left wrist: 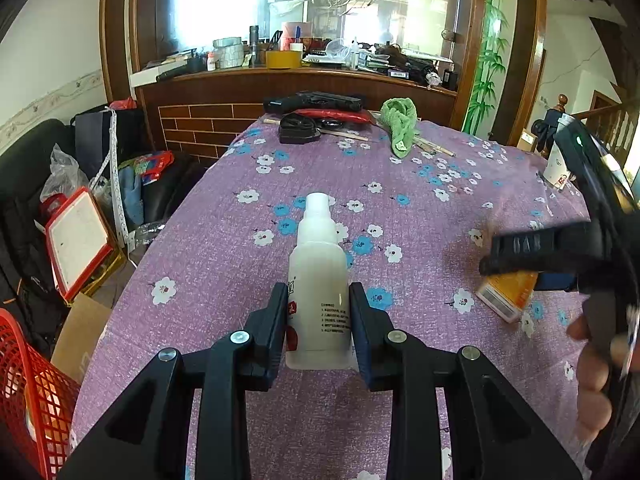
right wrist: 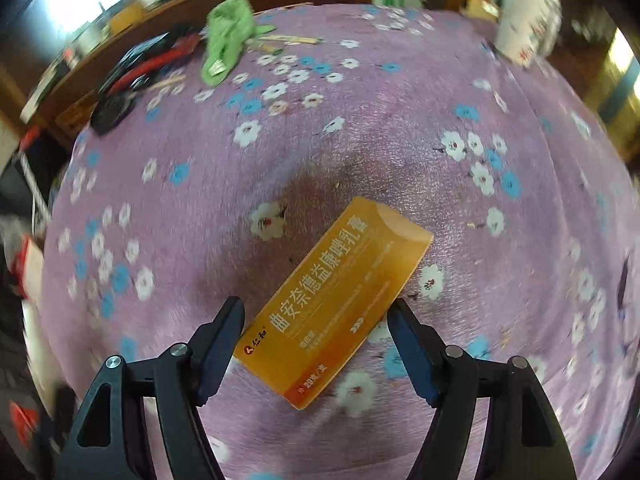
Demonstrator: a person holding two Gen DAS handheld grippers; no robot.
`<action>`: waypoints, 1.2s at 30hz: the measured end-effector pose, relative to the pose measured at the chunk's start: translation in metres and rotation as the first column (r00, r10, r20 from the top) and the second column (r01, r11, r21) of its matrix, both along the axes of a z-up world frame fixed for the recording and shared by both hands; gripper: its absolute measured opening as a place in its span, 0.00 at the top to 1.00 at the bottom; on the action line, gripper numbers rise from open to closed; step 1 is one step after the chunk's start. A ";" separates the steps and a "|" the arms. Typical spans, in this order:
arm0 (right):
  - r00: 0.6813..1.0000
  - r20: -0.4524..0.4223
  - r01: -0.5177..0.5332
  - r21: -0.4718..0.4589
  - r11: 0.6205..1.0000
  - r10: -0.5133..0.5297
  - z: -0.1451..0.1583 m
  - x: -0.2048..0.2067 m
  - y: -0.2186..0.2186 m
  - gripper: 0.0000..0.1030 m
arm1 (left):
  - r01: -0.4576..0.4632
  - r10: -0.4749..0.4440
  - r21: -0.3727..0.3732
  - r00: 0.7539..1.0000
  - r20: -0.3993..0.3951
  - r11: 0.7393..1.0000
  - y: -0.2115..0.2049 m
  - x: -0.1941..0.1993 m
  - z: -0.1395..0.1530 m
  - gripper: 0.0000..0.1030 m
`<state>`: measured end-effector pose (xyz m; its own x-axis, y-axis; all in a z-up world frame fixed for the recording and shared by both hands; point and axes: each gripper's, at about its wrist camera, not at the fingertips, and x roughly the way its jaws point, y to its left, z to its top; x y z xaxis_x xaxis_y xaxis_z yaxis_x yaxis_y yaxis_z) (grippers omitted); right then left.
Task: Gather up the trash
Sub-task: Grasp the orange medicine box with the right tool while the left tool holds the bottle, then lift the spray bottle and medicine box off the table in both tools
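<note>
Left claw (left wrist: 318, 312) grips white bottle (left wrist: 319, 276) — printed label, capped.

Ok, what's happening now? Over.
Left tool clamps white plastic bottle. Right tool open, straddling orange cardboard box. Nothing blocking.

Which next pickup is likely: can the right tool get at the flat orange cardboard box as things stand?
Probably yes: the right tool hangs open above the flat orange cardboard box, one end between its fingers, nothing covering it.

Left gripper (left wrist: 319, 322): matte black plastic, two flat angular fingers, round silver screws on the linkage arms.
Right gripper (right wrist: 316, 346): same black build, silver screws, dark blue inner pads.
</note>
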<state>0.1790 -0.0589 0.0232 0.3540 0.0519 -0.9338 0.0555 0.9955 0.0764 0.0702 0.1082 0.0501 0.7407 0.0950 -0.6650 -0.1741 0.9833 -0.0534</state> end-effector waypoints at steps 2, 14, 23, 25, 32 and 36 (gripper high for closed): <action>0.999 0.014 -0.047 -0.030 0.998 0.048 0.004 -0.010 -0.007 0.29 | 0.005 -0.005 0.002 1.000 -0.005 1.000 -0.001 0.000 -0.001 0.72; 0.987 0.111 -0.109 -0.029 0.994 0.112 -0.004 -0.054 -0.043 0.51 | 0.042 -0.041 0.017 0.999 -0.033 0.999 -0.009 0.003 -0.008 0.72; 0.956 0.269 -0.124 0.016 0.992 0.115 0.004 -0.074 -0.039 0.51 | 0.047 -0.046 0.010 0.998 -0.030 0.999 -0.009 0.004 -0.009 0.72; 0.943 0.301 -0.149 0.008 0.989 0.139 0.009 -0.079 -0.035 0.51 | 0.044 -0.044 0.019 0.999 -0.022 0.999 -0.010 0.002 -0.007 0.72; 0.907 0.369 -0.224 0.012 0.975 0.204 0.023 -0.099 -0.017 0.51 | 0.035 -0.035 0.040 0.999 0.001 0.999 -0.011 -0.002 -0.002 0.72; 0.893 0.387 -0.252 0.005 0.968 0.230 0.025 -0.104 -0.009 0.51 | 0.030 -0.030 0.046 1.000 0.005 0.998 -0.012 -0.003 -0.001 0.72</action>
<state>0.0746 -0.0676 0.0482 0.6513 0.2269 -0.7241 -0.2297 0.9684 0.0969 0.0676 0.0967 0.0491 0.7477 0.1030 -0.6560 -0.1441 0.9895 -0.0089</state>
